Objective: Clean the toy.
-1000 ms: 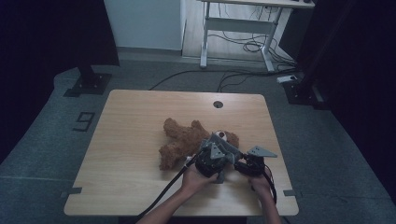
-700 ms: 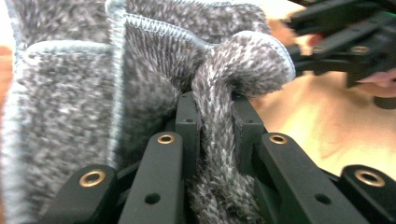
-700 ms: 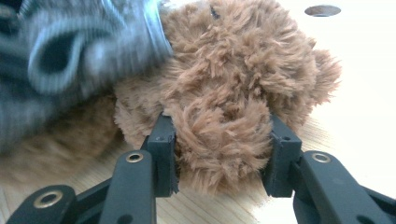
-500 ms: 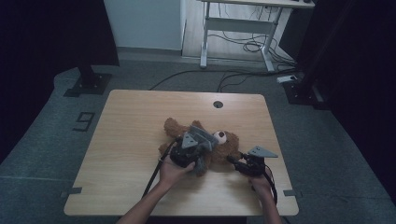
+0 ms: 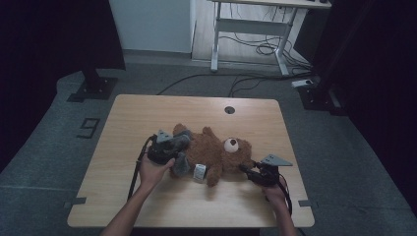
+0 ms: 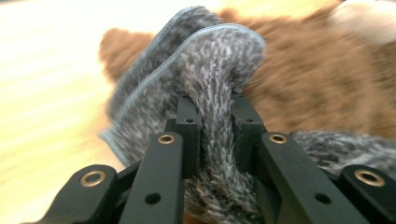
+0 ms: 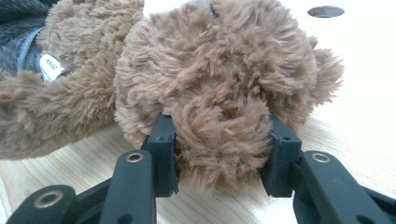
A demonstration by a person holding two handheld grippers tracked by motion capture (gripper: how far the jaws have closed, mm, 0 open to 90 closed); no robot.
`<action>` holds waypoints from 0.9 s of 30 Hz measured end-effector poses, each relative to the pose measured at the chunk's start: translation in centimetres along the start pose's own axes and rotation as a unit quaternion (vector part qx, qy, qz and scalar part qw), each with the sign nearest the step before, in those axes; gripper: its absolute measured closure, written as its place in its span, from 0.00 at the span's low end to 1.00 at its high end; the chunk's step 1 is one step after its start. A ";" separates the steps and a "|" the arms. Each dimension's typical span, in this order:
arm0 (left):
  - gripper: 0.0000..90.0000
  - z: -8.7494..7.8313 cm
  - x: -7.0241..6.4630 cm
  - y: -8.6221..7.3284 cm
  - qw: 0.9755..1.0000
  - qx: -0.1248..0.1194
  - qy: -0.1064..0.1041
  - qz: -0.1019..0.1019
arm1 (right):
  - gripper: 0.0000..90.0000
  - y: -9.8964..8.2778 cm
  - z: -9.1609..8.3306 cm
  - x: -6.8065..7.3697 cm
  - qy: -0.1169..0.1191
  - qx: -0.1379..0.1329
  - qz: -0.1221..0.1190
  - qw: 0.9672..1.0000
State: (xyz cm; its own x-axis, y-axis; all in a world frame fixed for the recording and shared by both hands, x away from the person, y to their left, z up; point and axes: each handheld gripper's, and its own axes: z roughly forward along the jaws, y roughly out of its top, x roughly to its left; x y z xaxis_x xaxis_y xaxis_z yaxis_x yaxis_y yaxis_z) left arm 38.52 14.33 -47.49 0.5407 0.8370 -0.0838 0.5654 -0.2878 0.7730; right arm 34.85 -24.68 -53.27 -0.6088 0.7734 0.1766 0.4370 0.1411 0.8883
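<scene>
Brown teddy bear (image 5: 216,155) lies on its back mid-table (image 5: 147,113), head toward person's right, legs toward left. Pale muzzle faces up. White tag (image 5: 199,172) at its lower side; print too small to read in high view, in right gripper view the tag (image 7: 50,66) is partly legible but blurred.

Left gripper (image 5: 167,147) sits over bear's leg end, held in left hand (image 5: 155,169). Left gripper view: jaws nearly together, pinching a fold of grey knit cloth (image 6: 210,93) betw. pads; cloth bulges up above the jaws in a loop w/ stitched hem. Bear's brown fur (image 6: 317,84) behind it, out of focus. Whole view is soft, table just a pale yellow smear at left. How the cloth sits on the bear: can't tell, gripper body hides the join in high view; grey bit (image 5: 181,164) pokes out below gripper beside hand.

Right gripper (image 5: 248,170) at bear's head end, right hand (image 5: 275,191) low, wrist cut off by frame bottom. Right gripper view: jaws part-open, clamped on a fat tuft of the bear's head (image 7: 219,140), pads sunk into fur both sides. Which part of head (ear or side) hard to say, fur hides shape. Cable hole (image 7: 325,11) in tabletop beyond.

Room around table dark; floor detail poor.
</scene>
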 end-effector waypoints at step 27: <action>0.85 2.8 -5.0 5.5 0.998 0.005 -0.024 0.051 | 0.60 -0.1 0.0 -0.1 -0.002 -0.002 -0.002 1.000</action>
State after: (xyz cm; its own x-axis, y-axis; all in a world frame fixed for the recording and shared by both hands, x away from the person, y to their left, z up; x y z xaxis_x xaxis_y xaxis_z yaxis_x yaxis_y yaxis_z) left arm 40.70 7.22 -44.57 0.6251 0.7798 -0.0347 0.5113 -0.3755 0.7730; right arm 34.85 -24.80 -53.39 -0.6079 0.7754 0.1710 0.4320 0.1423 0.8906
